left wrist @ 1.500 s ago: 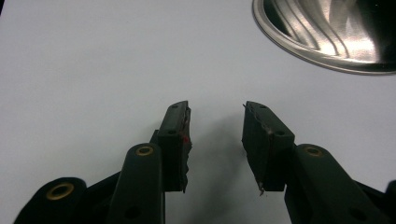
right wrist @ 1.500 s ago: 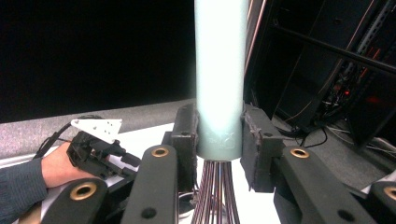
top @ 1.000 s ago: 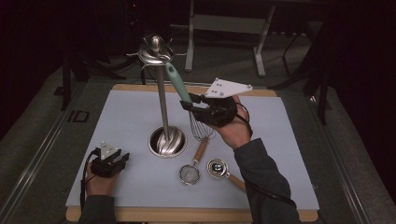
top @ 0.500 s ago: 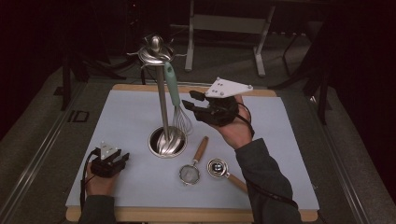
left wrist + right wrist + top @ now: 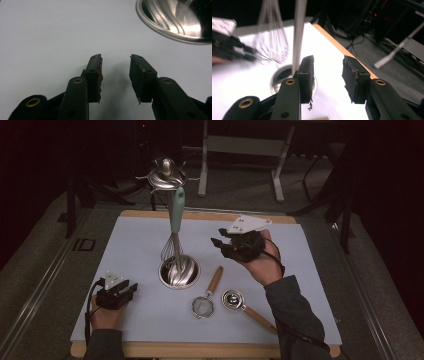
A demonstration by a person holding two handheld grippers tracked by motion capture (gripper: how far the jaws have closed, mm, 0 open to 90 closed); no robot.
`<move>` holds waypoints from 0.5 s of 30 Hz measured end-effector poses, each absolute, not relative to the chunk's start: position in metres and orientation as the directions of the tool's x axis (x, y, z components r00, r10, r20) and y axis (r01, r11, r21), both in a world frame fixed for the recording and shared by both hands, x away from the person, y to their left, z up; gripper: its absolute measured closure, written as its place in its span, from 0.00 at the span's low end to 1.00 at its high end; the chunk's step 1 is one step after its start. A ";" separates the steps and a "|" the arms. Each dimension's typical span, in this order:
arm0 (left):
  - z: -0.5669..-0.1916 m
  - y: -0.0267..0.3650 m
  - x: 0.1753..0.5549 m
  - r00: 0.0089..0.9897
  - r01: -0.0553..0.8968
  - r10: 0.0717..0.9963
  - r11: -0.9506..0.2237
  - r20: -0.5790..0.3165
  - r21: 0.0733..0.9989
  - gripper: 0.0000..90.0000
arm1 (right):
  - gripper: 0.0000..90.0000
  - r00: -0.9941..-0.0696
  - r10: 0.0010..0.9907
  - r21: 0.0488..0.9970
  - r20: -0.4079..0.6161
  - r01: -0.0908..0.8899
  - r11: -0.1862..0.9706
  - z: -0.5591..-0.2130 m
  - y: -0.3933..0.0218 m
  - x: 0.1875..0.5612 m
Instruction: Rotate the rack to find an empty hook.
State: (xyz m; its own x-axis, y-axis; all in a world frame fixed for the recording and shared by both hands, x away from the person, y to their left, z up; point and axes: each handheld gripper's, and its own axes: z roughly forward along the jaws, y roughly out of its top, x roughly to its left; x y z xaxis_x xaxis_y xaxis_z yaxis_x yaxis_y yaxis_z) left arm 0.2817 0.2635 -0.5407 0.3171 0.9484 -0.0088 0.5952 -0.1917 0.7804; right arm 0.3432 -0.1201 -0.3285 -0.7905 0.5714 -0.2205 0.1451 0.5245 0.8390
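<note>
One whisk (image 5: 175, 227) hung on one stand (image 5: 178, 271), one strainer (image 5: 205, 305), one scoop (image 5: 235, 300), both grippers' jaws wide, empty

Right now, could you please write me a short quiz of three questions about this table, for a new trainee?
1. True or false: the whisk hangs on the metal stand, with its wires above the round base.
2. Which lies nearer to the right gripper: the small strainer or the left gripper?
3. Multiple choice: the jaws of the right gripper are A) closed on the whisk, B) open with nothing between them, C) closed on the measuring spoon.

Key: 1 true; 2 the small strainer; 3 B.
</note>
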 end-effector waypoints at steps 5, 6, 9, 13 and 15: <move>-0.541 0.264 0.282 0.314 0.595 0.949 -0.180 -0.021 0.783 0.68 | 0.66 -0.774 0.577 0.799 -0.260 0.163 0.579 -0.342 -0.131 0.343; -0.541 0.265 0.281 0.313 0.590 0.949 -0.175 -0.024 0.788 0.68 | 0.66 -0.770 0.582 0.793 -0.260 0.174 0.584 -0.345 -0.134 0.342; -0.540 0.267 0.280 0.302 0.578 0.953 -0.153 -0.037 0.802 0.69 | 0.66 -0.759 0.598 0.777 -0.258 0.205 0.595 -0.358 -0.146 0.343; -0.532 0.270 0.273 0.282 0.553 0.957 -0.099 -0.074 0.827 0.74 | 0.66 -0.745 0.625 0.761 -0.232 0.261 0.594 -0.375 -0.160 0.346; -0.525 0.270 0.269 0.292 0.518 0.951 -0.074 -0.096 0.852 0.75 | 0.66 -0.739 0.633 0.751 -0.231 0.279 0.599 -0.383 -0.165 0.347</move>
State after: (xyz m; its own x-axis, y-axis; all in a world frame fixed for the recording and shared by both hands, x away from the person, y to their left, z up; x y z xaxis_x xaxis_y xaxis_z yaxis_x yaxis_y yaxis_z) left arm 0.2693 0.2705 -0.5249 0.2924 0.9515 -0.0958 0.5185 -0.0736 0.8519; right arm 0.3469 -0.1654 -0.3831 -0.7389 0.6331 -0.2308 0.2788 0.5991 0.7506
